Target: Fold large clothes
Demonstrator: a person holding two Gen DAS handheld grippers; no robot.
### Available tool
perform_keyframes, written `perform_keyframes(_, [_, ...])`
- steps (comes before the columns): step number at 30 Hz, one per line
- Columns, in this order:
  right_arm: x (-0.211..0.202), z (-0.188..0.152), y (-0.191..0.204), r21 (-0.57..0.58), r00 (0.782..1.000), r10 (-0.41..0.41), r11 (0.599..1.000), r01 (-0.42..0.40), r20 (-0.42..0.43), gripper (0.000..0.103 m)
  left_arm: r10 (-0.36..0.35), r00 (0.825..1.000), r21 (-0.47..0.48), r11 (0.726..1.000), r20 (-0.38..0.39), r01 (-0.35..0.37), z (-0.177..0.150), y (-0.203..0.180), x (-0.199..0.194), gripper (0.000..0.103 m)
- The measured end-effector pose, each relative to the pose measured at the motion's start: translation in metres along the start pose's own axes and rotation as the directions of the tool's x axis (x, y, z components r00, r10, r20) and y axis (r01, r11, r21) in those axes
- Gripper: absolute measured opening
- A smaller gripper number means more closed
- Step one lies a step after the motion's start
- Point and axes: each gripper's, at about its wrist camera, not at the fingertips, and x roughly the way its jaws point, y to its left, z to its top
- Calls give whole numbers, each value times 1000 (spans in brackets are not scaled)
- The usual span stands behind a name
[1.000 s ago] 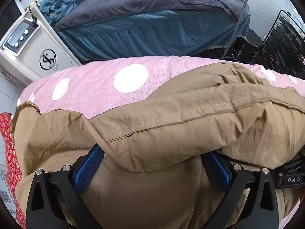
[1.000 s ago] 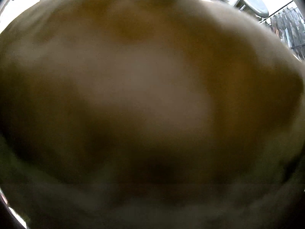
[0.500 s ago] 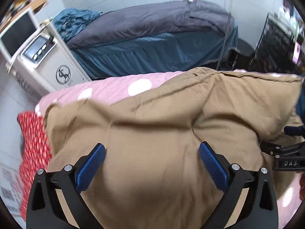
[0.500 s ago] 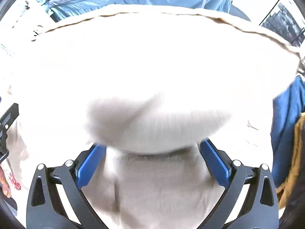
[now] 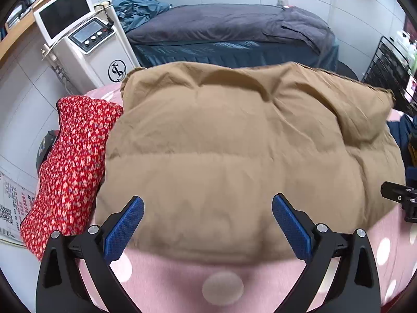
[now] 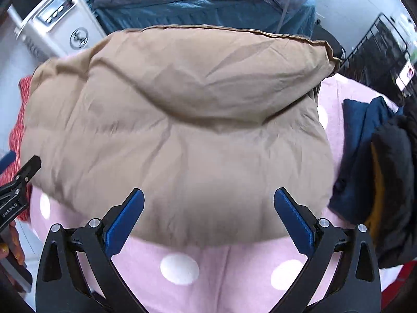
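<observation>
A tan puffer jacket [image 5: 234, 156] lies folded in a thick bundle on the pink polka-dot cover [image 5: 169, 281]; it also shows in the right wrist view [image 6: 182, 130]. My left gripper [image 5: 207, 216] is open and empty, pulled back just in front of the jacket's near edge. My right gripper [image 6: 208, 211] is open and empty too, at the jacket's near edge above the pink cover [image 6: 234, 274]. The tip of the right gripper shows at the far right of the left wrist view [image 5: 401, 195], and the left one at the left of the right wrist view [image 6: 18, 182].
A red floral garment [image 5: 70, 167] lies left of the jacket. Dark blue and black clothes [image 6: 378, 169] are piled to its right. Behind stand a white machine with a screen [image 5: 86, 44], a bed with grey and teal covers [image 5: 234, 34] and a black wire rack [image 5: 391, 65].
Both grippers let go of the tan jacket and drew back toward me. The jacket dropped onto the pink cover and now lies as a folded bundle.
</observation>
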Motion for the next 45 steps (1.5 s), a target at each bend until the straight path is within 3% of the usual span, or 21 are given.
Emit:
perform_keyframes(7, [-28, -19, 21, -100, 1000, -6, 995, 9, 30, 98, 38, 997, 55, 998, -73, -34, -22, -13, -13, 97])
perform_keyframes(12, [-40, -30, 30, -131, 999, -19, 991, 23, 31, 98, 9, 996, 32, 999, -90, -6, -30, -13, -24, 97])
perform_keyframes(24, [-50, -36, 29, -139, 999, -42, 989, 46, 27, 98, 37, 993, 72, 997, -109, -29, -35, -23, -35, 97])
perform_keyframes(45, [-51, -43, 36, -150, 999, -45, 988, 47, 19, 98, 37, 992, 53, 998, -118, -31, -40, -21, -44, 97])
